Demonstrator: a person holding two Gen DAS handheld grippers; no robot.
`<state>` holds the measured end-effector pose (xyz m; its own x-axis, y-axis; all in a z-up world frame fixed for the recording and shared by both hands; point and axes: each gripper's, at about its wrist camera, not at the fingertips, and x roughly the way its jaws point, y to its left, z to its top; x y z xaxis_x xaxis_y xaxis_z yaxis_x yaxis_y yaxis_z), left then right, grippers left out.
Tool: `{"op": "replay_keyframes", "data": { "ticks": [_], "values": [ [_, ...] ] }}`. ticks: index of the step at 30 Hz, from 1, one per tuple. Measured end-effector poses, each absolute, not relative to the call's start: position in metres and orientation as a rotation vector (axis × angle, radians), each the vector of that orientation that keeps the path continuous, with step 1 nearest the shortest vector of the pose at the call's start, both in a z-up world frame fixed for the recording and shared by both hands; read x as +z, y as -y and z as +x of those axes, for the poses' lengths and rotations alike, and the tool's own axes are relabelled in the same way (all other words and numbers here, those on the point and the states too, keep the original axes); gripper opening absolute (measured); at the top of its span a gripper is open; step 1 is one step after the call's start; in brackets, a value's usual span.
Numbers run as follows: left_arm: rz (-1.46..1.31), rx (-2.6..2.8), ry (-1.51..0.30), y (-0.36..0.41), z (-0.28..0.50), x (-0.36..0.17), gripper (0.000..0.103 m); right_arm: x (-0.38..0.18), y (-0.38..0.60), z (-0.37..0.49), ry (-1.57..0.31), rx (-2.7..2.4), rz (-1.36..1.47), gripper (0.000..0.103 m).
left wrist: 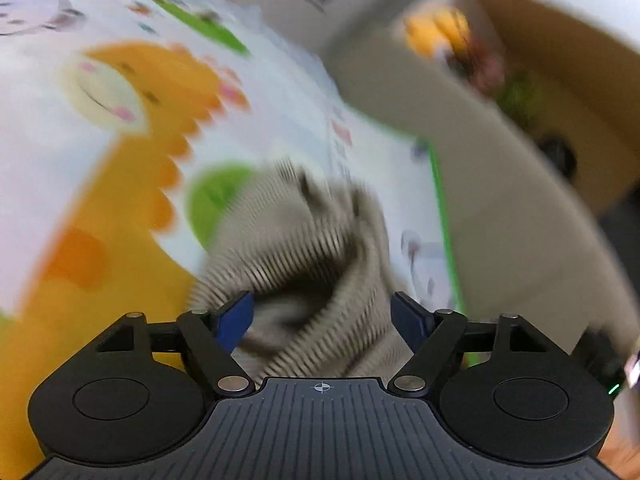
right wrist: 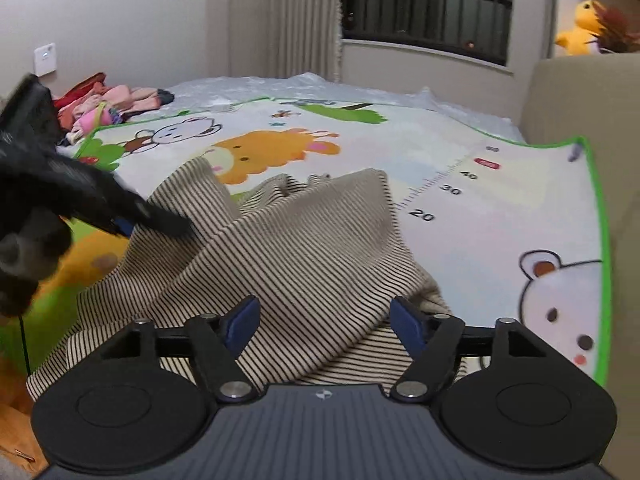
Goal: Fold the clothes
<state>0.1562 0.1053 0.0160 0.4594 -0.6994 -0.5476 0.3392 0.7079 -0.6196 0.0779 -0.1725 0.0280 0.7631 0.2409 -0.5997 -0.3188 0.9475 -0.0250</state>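
Striped garment [right wrist: 304, 248], beige with thin dark stripes, is lying rumpled on the cartoon play mat [right wrist: 500, 216], bunched into raised folds rather than flat. In the right wrist view it is filling the lower middle of the frame, running under and between the right gripper [right wrist: 323, 322] fingers.

Right gripper jaws are standing wide apart; blue pads [right wrist: 404, 322] are sitting over the cloth with fabric showing in the gap, neither pad pinching it. Not holding anything.

Left gripper [left wrist: 322, 316] jaws are also spread wide. Left wrist view is heavily motion-blurred, but the garment is showing between and ahead of its fingers [left wrist: 236, 318], a dark hollow fold sitting in the gap. Can't tell if cloth is touching either pad; no clamp visible.

From the right wrist view, the left gripper is showing as a blurred black shape at the left edge, its tip at the garment's upper left fold, touching or just above it, can't tell which.

Around: mat is lying on a bed, green border along its right edge beside a beige headboard [right wrist: 576, 96]. Pile of pink and red clothes [right wrist: 108, 104] is sitting at the far left corner, well apart from the garment. Yellow plush toy [right wrist: 580, 28] is sitting above the headboard. Curtain [right wrist: 288, 16] and dark window [right wrist: 428, 4] behind.
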Motion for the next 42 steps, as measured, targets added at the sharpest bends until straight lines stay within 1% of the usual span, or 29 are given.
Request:
{"op": "replay_keyframes", "data": {
  "ticks": [1,2,3,6,9,11,14,15,16,17,18,20,22,24,25,27,28,29,30,33,36,38,42],
  "values": [
    [-0.432,-0.673,-0.892,-0.092,0.157,0.011,0.061,0.026,0.172,0.078,-0.637,0.306,-0.135,0.075],
    [-0.416,-0.687,-0.898,-0.082,0.159,0.01,0.023,0.023,0.172,0.078,-0.64,0.306,-0.142,0.076],
    [-0.421,-0.699,-0.893,-0.079,0.162,0.012,0.012,0.021,0.172,0.078,-0.643,0.306,-0.149,0.077],
    [-0.528,-0.644,-0.726,-0.114,0.175,0.051,0.01,0.014,0.171,0.078,-0.653,0.308,-0.17,0.078],
    [-0.627,-0.463,-0.54,-0.176,0.187,0.088,0.01,0.007,0.171,0.078,-0.663,0.307,-0.19,0.078],
    [-0.681,-0.362,-0.512,-0.216,0.193,0.092,0.01,0.002,0.17,0.078,-0.673,0.298,-0.201,0.078],
    [-0.72,-0.209,-0.56,-0.256,0.201,0.067,0.01,-0.005,0.169,0.08,-0.688,0.283,-0.217,0.078],
    [-0.729,-0.162,-0.585,-0.266,0.204,0.055,0.011,-0.008,0.168,0.08,-0.693,0.278,-0.222,0.078],
    [-0.754,-0.121,-0.624,-0.275,0.206,0.042,0.021,-0.01,0.168,0.081,-0.698,0.274,-0.228,0.078],
    [-0.788,-0.081,-0.669,-0.285,0.209,0.029,0.035,-0.011,0.166,0.082,-0.699,0.277,-0.237,0.078],
    [-0.822,-0.041,-0.713,-0.295,0.211,0.017,0.039,-0.008,0.162,0.084,-0.69,0.303,-0.256,0.078],
    [-0.88,0.006,-0.761,-0.31,0.206,-0.002,0.043,-0.004,0.152,0.089,-0.671,0.354,-0.295,0.077],
    [-0.894,0.003,-0.755,-0.32,0.204,0.001,0.045,0.001,0.143,0.094,-0.652,0.405,-0.334,0.068],
    [-0.87,-0.016,-0.719,-0.32,0.198,0.014,0.052,0.006,0.134,0.098,-0.632,0.455,-0.372,0.041],
    [-0.851,-0.027,-0.696,-0.319,0.193,0.022,0.057,0.008,0.129,0.101,-0.622,0.481,-0.392,0.039],
    [-0.804,-0.059,-0.657,-0.313,0.188,0.039,0.067,0.013,0.12,0.105,-0.601,0.531,-0.43,0.039],
    [-0.782,-0.083,-0.646,-0.311,0.187,0.046,0.08,0.016,0.116,0.108,-0.591,0.556,-0.449,0.039],
    [-0.764,-0.103,-0.643,-0.309,0.187,0.05,0.091,0.018,0.111,0.11,-0.58,0.582,-0.468,0.039],
    [-0.745,-0.121,-0.648,-0.309,0.185,0.052,0.095,0.021,0.106,0.113,-0.569,0.607,-0.487,0.042],
    [-0.689,-0.139,-0.687,-0.313,0.189,0.047,0.098,0.017,0.097,0.109,-0.535,0.636,-0.539,0.045],
    [-0.734,-0.032,-0.714,-0.334,0.187,0.03,0.098,0.009,0.088,0.102,-0.501,0.651,-0.59,0.049],
    [-0.768,0.027,-0.718,-0.346,0.185,0.021,0.097,0.004,0.083,0.098,-0.478,0.661,-0.623,0.049],
    [-0.756,0.007,-0.677,-0.336,0.184,0.032,0.097,-0.005,0.072,0.089,-0.431,0.679,-0.69,0.049]
  ]
}}
